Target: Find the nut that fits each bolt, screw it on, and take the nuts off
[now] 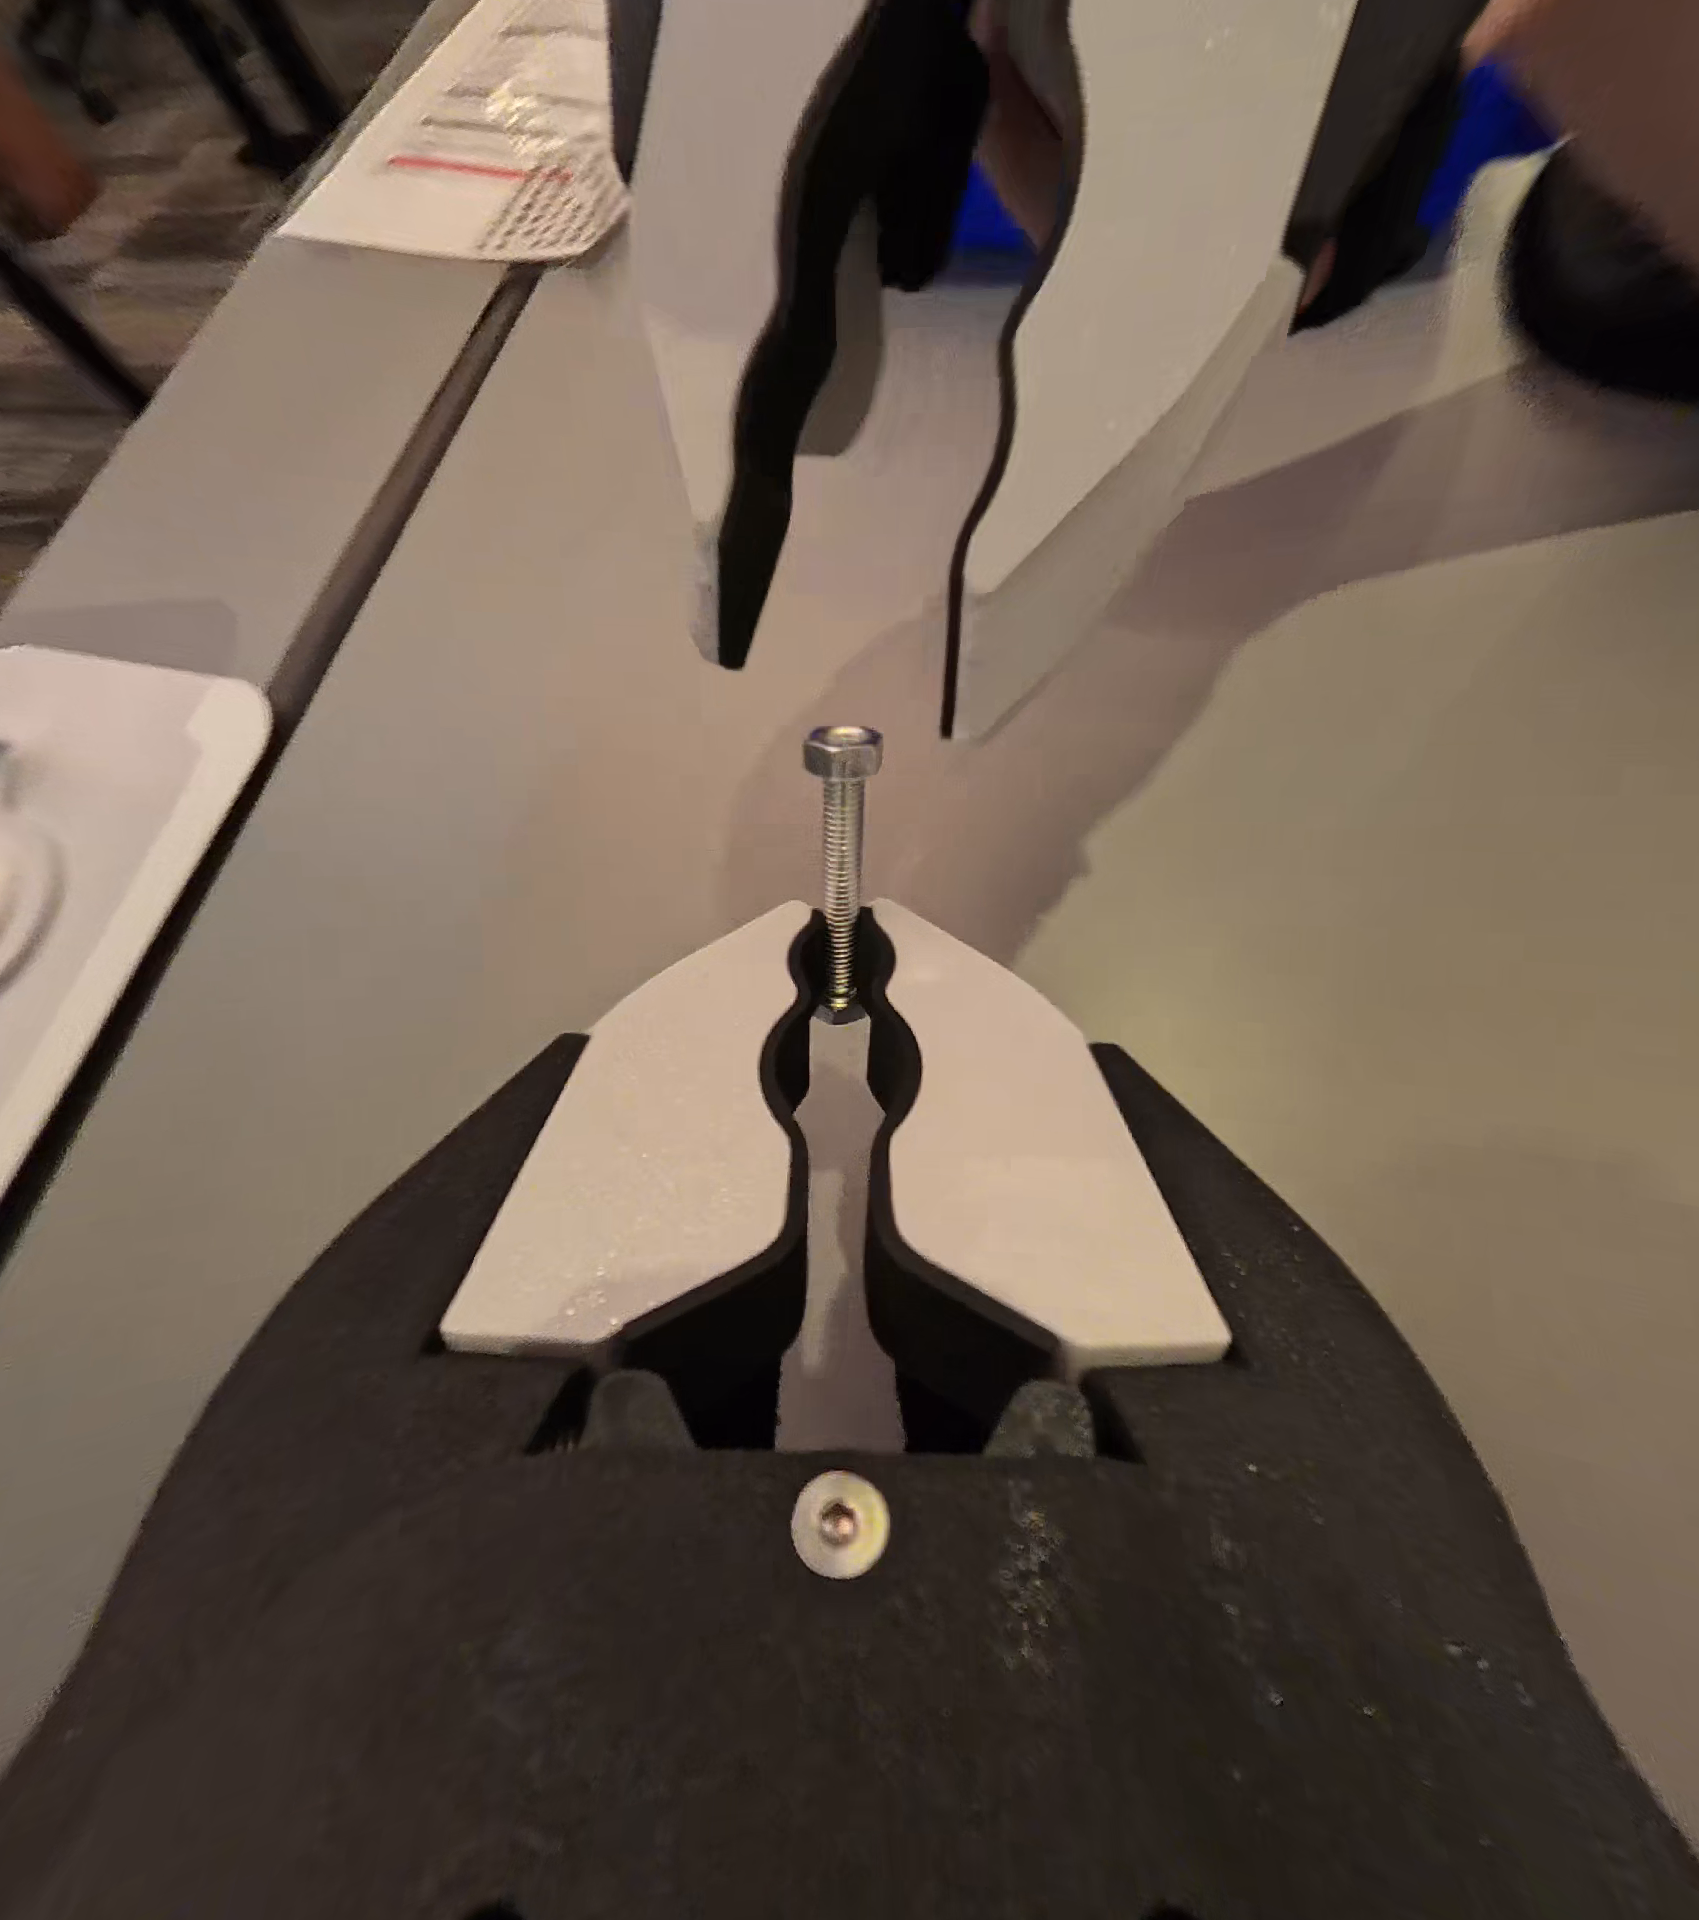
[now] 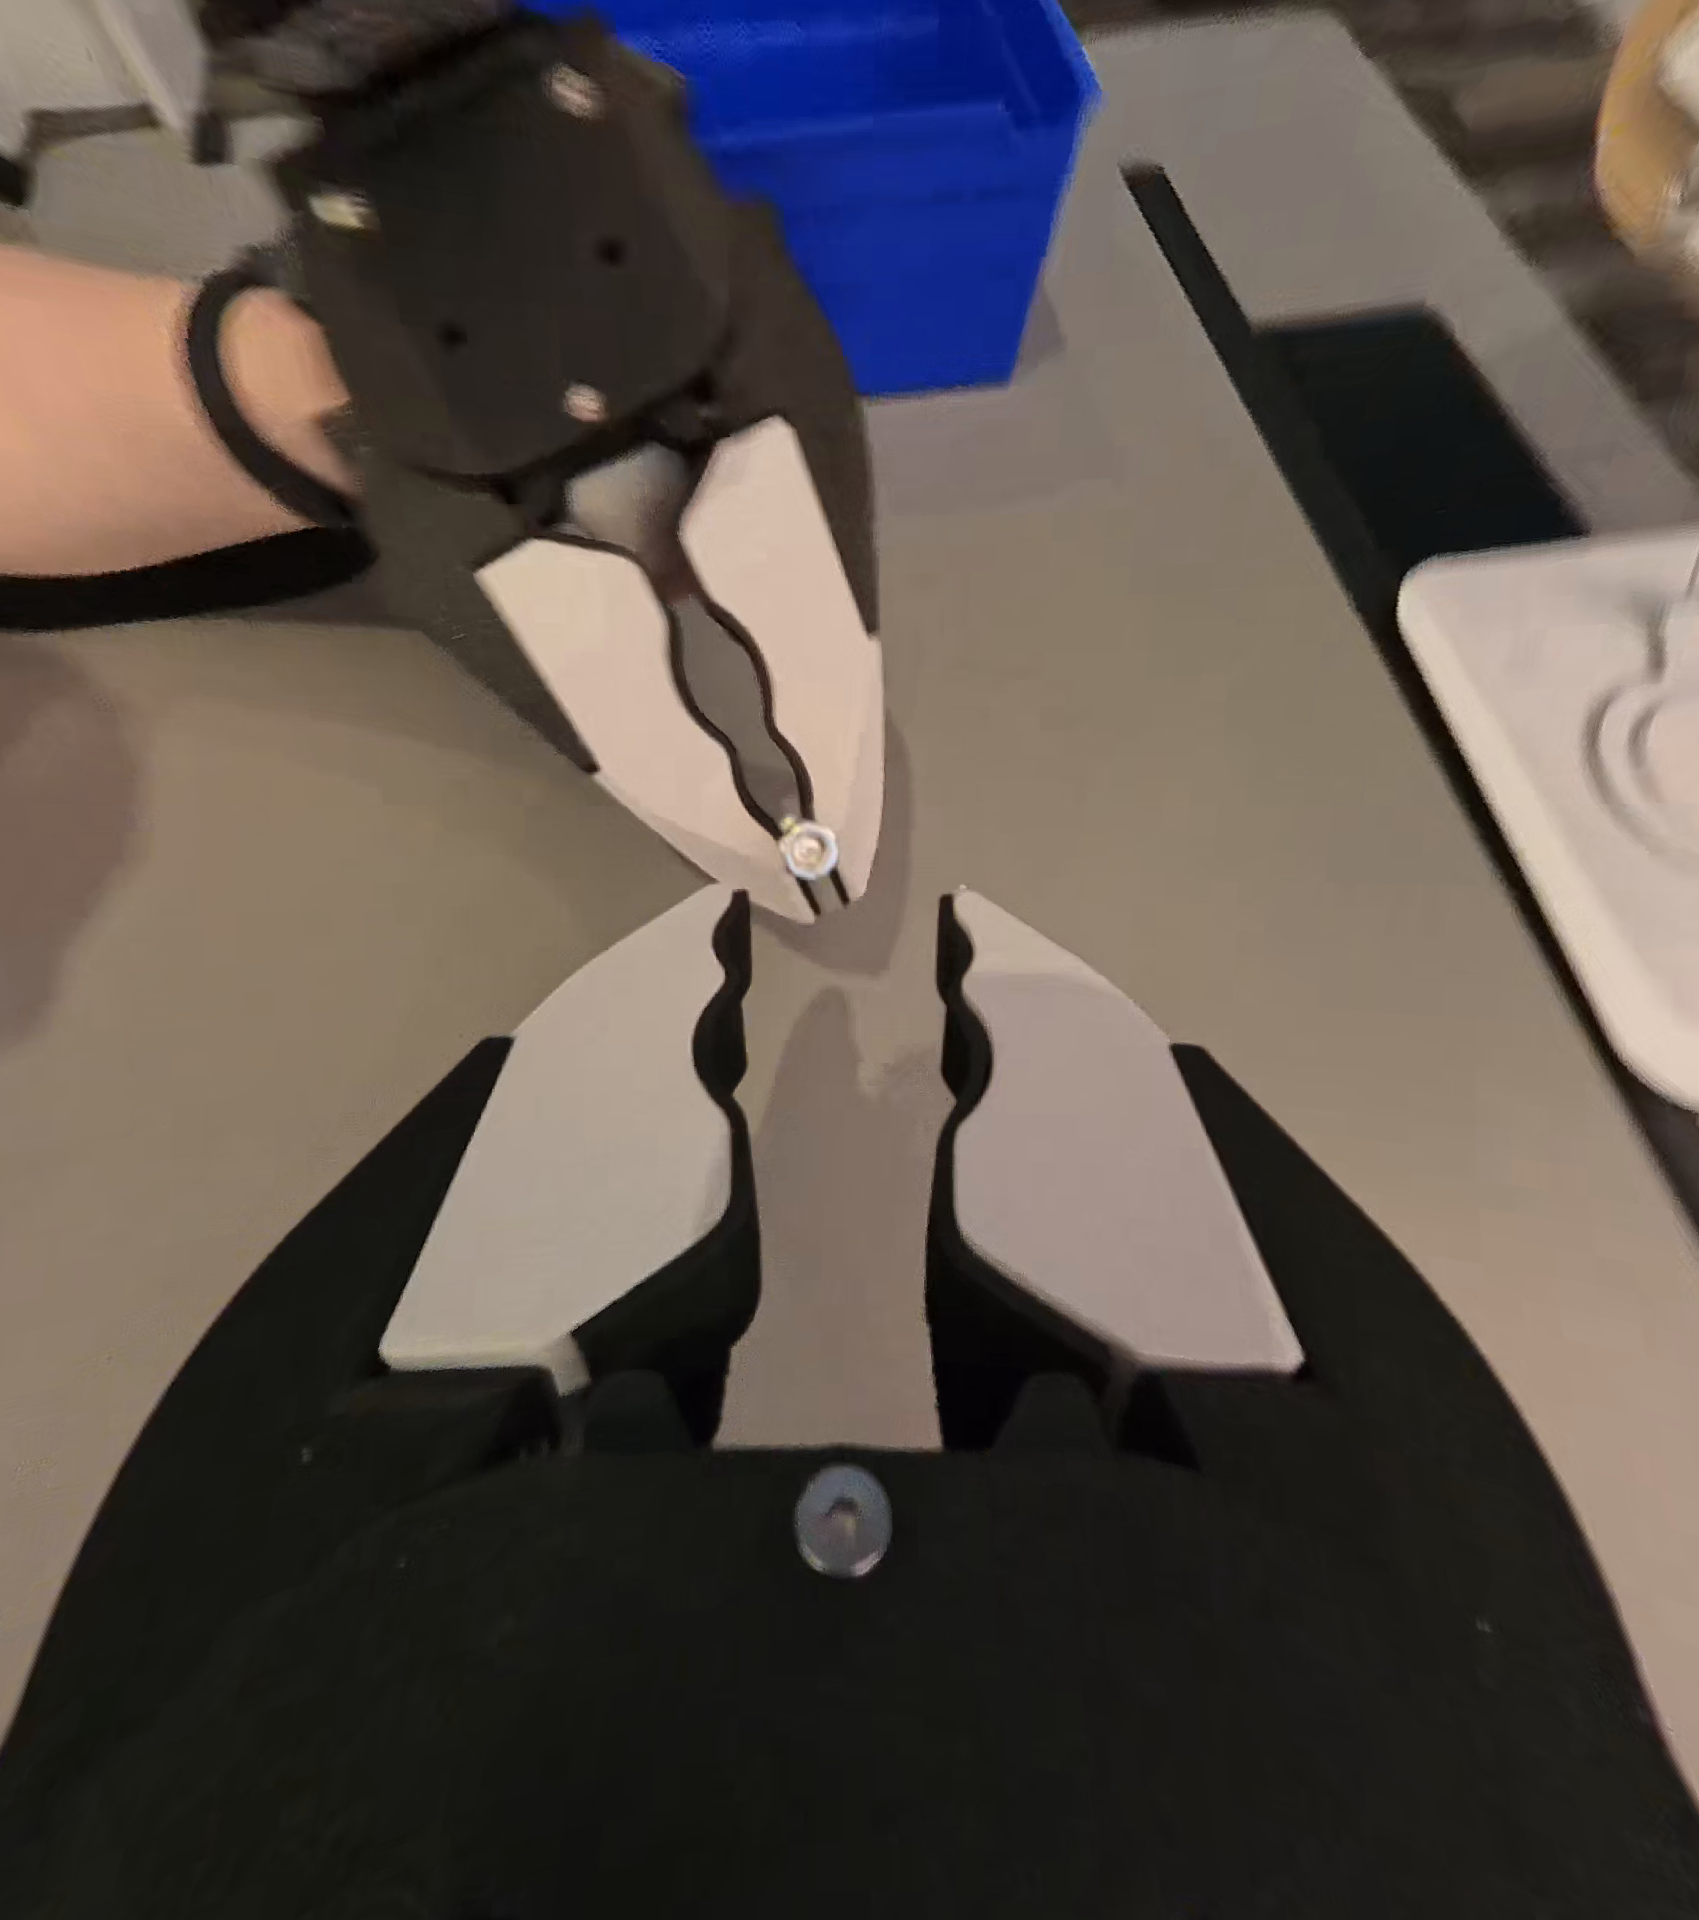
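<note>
Looks like a workshop or lab bench: a plain grey table (image 2: pixel 1188 727), a blue plastic parts bin (image 2: pixel 886 187) at the back, a white tray (image 2: pixel 1551 831) alongside, and a printed sheet (image 1: pixel 471 156) lying further off.

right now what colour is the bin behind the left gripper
Blue bin, clearest in the right wrist view, behind the left gripper.

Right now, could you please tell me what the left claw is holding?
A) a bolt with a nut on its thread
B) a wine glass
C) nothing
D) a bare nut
A: the left claw is shut on the bolt, whose hex head points toward the open right claw, and a nut sits on the thread between the fingers.
</note>
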A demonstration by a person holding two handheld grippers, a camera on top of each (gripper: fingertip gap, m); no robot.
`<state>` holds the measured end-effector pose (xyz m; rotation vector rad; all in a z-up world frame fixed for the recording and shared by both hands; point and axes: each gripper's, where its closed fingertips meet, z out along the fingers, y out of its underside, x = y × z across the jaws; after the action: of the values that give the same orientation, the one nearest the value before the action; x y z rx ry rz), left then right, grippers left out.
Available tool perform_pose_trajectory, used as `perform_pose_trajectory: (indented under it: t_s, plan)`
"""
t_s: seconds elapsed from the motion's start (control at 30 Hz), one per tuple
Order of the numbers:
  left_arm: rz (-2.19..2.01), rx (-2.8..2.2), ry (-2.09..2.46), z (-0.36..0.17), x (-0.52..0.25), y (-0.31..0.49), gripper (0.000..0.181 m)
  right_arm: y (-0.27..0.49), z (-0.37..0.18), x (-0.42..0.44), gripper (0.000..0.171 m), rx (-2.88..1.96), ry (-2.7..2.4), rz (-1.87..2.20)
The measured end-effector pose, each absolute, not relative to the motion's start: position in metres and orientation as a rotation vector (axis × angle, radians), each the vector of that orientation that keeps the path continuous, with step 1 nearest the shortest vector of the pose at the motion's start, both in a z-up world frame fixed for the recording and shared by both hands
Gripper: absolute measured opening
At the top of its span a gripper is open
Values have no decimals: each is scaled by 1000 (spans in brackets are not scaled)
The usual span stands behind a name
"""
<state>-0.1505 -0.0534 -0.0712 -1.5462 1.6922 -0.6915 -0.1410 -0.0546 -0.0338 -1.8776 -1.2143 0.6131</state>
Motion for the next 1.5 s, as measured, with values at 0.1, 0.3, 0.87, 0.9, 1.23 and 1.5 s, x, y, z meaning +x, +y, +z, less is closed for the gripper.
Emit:
perform_pose_trajectory:
  t_s: [0.1, 0.3, 0.87, 0.9, 1.23, 1.5]
  plan:
    - [-909, -1443, 1788, -67, -149, -80, 5, -83, -18, -147, 32, -1653, -1406, 671]
    - [-1173, -1309, 1874, -56, -150, -116, 4, -120, -3, -151, 25, -1444, -1598, 693]
    - [-1312, -1199, 1942, -46, -152, -146, 4, -142, 2, -162, 17, -1349, -1675, 779]
    - [-1316, -1197, 1944, -46, -152, -147, 4, -143, 0, -162, 17, -1351, -1685, 773]
    - [-1321, -1191, 1963, -46, -153, -152, 5, -141, -5, -163, 16, -1359, -1693, 766]
    - [-1322, -1194, 1959, -45, -153, -152, 5, -141, -7, -163, 10, -1370, -1703, 777]
